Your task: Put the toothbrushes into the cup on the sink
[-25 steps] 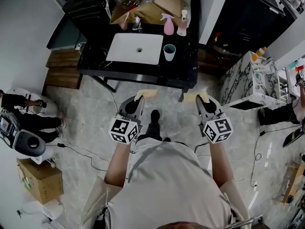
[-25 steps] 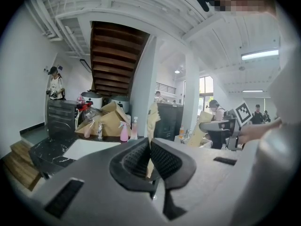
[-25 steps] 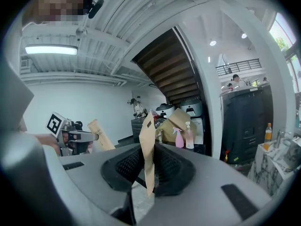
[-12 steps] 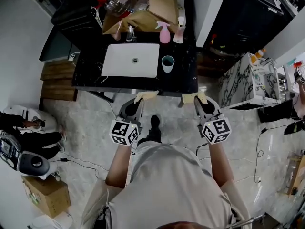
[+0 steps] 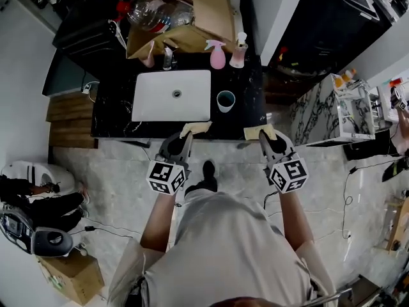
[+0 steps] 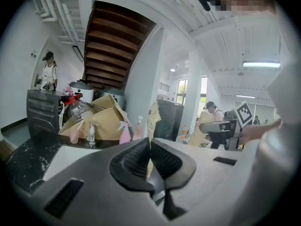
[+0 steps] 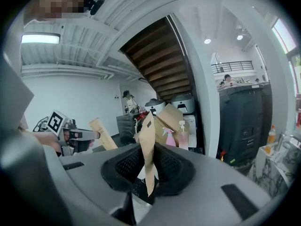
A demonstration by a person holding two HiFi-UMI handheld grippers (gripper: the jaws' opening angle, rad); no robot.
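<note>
A teal cup (image 5: 225, 100) stands on the black counter (image 5: 246, 117), just right of the white sink basin (image 5: 153, 98). My left gripper (image 5: 190, 135) is shut on a tan paper-wrapped toothbrush (image 5: 196, 128), held at the counter's near edge below the basin. My right gripper (image 5: 265, 137) is shut on a second wrapped toothbrush (image 5: 259, 132), near the edge, below and right of the cup. In the left gripper view the wrapper (image 6: 153, 119) sticks up between the closed pads. The right gripper view shows its wrapper (image 7: 147, 145) pinched upright. The cup is hidden in both gripper views.
Two pink spray bottles (image 5: 218, 55) and a faucet stand behind the basin, before an open cardboard box (image 5: 192, 18). Wooden steps (image 5: 67, 117) lie left of the counter, a marble-patterned cabinet (image 5: 326, 117) to its right. A person (image 5: 38, 200) sits on the floor far left; cables trail there.
The counter and sink have come nearer to both grippers as the person steps forward. Both grippers keep their hold on the wrapped toothbrushes.
</note>
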